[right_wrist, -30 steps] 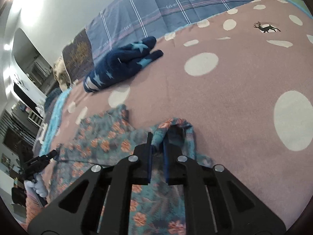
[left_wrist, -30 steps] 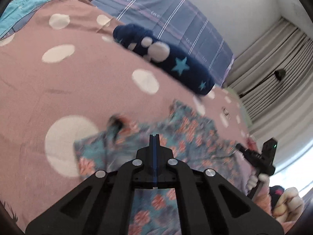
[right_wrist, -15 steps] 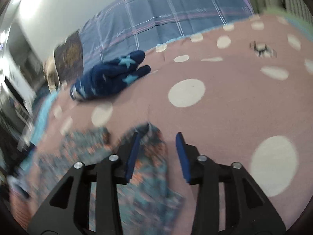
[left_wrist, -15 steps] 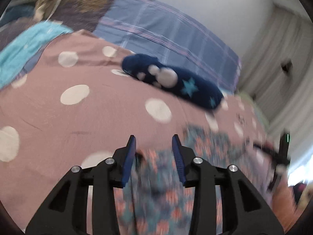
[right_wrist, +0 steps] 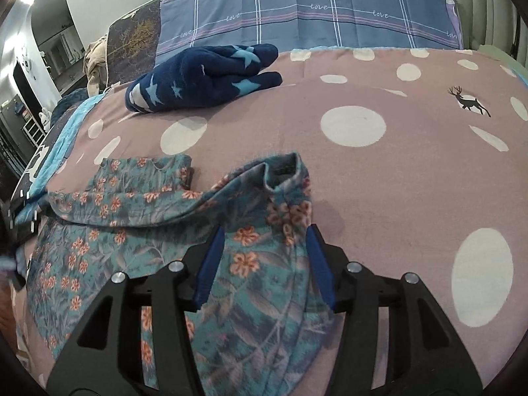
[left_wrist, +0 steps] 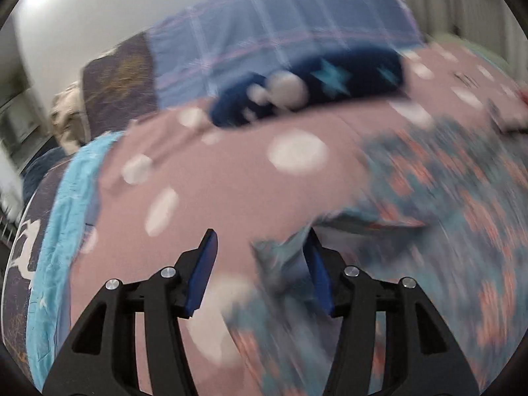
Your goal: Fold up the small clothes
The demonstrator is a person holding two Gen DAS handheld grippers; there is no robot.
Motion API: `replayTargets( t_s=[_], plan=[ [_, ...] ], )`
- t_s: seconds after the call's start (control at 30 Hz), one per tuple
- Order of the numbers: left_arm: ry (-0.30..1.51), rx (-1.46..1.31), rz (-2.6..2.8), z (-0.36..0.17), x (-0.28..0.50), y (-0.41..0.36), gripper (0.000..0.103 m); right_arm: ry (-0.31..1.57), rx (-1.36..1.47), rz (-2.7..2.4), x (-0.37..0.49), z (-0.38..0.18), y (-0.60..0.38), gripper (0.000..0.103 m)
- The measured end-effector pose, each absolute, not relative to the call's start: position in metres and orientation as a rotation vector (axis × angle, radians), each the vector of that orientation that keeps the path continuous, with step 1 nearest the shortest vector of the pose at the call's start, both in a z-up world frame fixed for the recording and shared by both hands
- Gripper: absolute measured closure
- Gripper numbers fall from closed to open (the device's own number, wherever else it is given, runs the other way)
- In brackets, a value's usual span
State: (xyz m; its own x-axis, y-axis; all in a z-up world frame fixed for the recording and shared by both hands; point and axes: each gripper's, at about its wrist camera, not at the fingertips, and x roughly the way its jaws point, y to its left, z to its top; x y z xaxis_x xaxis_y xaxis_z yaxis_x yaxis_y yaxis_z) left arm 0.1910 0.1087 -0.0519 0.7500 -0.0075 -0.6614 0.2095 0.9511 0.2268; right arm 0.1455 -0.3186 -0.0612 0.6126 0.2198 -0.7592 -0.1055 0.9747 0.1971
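A small teal garment with orange flowers lies on the pink polka-dot bedspread, its top part folded over. My right gripper is open, its jaws wide apart just above the garment's right part, holding nothing. In the blurred left wrist view the garment fills the right side. My left gripper is open over the bedspread, and its right fingertip is next to a garment corner.
A dark blue fleece item with light stars lies further back on the bed, also in the left wrist view. A blue plaid pillow stands behind it. A light blue sheet edge runs along the left.
Both grippers went from shut on the garment to open and let it go. The garment now lies folded over. The left view has swung left and is blurred.
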Motion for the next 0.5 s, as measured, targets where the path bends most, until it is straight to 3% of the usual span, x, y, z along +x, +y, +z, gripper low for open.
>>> replayTargets(
  t_s=[0.23,0.47,0.5],
  plan=[
    [0.704,-0.078,-0.107,-0.028,0.230,0.168,0.046,0.898,0.158,0.148,0.151,-0.063,-0.327,0.051],
    [0.919,-0.188,-0.288,-0.084,0.241,0.159,0.043,0.908,0.231,0.177,0.167,-0.067,-0.339,0.047],
    [0.940,-0.216,-0.304,-0.090,0.246,0.157,0.050,0.911,0.256,0.192,0.172,-0.068,-0.340,0.046]
  ],
)
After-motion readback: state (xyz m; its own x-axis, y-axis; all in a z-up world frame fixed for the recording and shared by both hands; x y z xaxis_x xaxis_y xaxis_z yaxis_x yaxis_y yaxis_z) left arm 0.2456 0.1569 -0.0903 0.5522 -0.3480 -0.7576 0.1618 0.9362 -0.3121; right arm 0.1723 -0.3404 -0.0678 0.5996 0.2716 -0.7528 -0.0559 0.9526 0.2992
